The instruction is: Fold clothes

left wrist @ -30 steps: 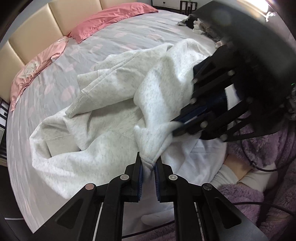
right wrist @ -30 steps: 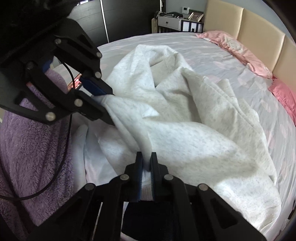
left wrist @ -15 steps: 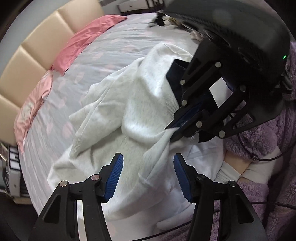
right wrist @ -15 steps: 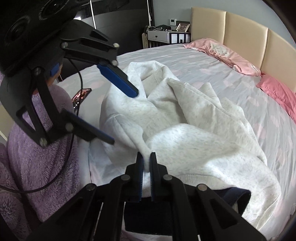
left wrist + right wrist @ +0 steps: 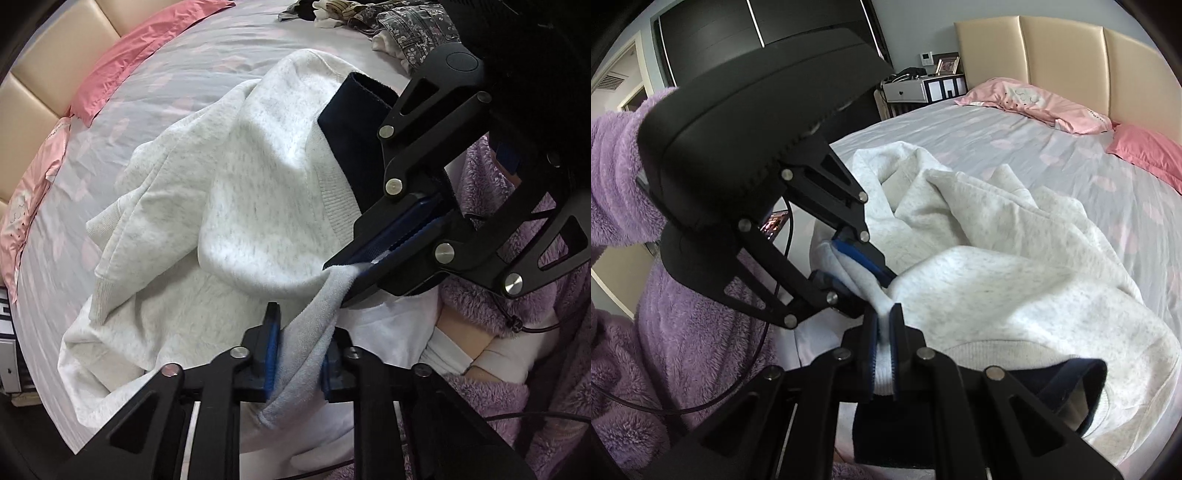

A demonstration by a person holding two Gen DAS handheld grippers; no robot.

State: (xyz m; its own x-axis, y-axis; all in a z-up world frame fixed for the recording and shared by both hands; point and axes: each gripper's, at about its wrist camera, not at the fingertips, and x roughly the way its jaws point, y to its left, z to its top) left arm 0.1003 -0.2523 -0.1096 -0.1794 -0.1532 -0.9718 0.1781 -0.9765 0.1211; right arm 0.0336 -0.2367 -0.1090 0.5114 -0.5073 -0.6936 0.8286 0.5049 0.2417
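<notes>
Left hand-held gripper (image 5: 295,354) closing, pads already pinching a fold of the grey sweatshirt (image 5: 236,206). Right hand-held gripper (image 5: 882,354) clamped shut on the same hem edge, just beside the left one. Sweatshirt lies crumpled on the bed (image 5: 1015,147), near edge lifted between the two. Left view only: clothes pile (image 5: 399,26) at the far side. Right view only: nightstand (image 5: 919,88), dark wardrobe (image 5: 738,33), purple fleece sleeve (image 5: 617,162). Navy collar (image 5: 354,118) in both.
</notes>
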